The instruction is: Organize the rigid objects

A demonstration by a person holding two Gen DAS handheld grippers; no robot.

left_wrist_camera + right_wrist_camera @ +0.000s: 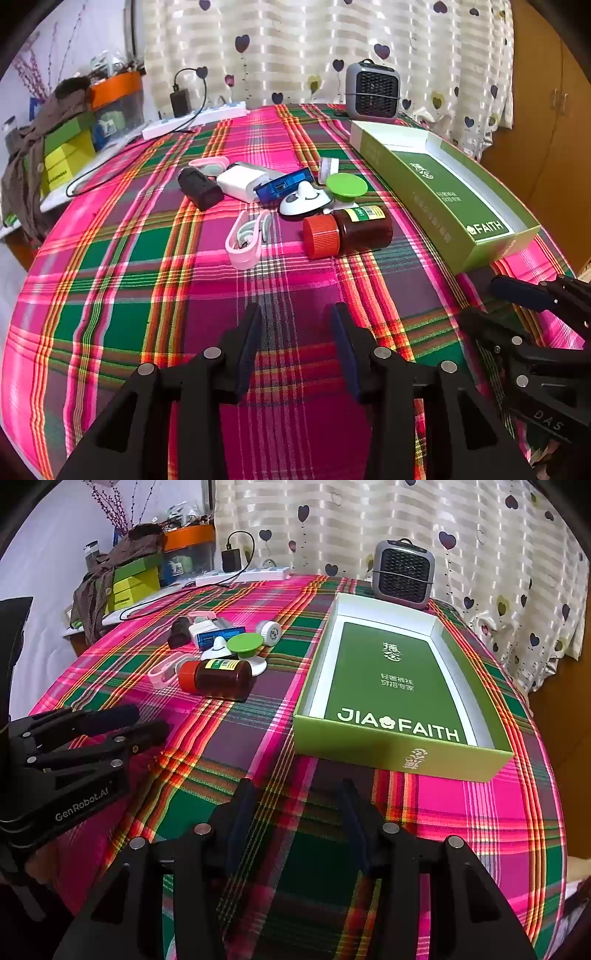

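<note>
A heap of small rigid objects lies mid-table: a brown bottle with a red cap (349, 230) (218, 677) on its side, a green lid (346, 184) (244, 643), a white smiley hook (306, 201), a blue device (282, 186), a white charger (242, 181), a black block (199, 188) and a pink clip (247, 236). An open green box (476, 230) (402, 755) lies to the right, nothing inside it. My left gripper (295, 314) (147, 723) hovers open over bare cloth, short of the heap. My right gripper (295, 790) (484, 299) is open in front of the box.
A grey fan heater (373, 90) (402, 576) stands behind the box. A white power strip (195, 120) with a black adapter and cable lies at the back left. Stacked boxes and cloth (62, 144) crowd the far left. The plaid tablecloth (147, 295) falls off at the near edges.
</note>
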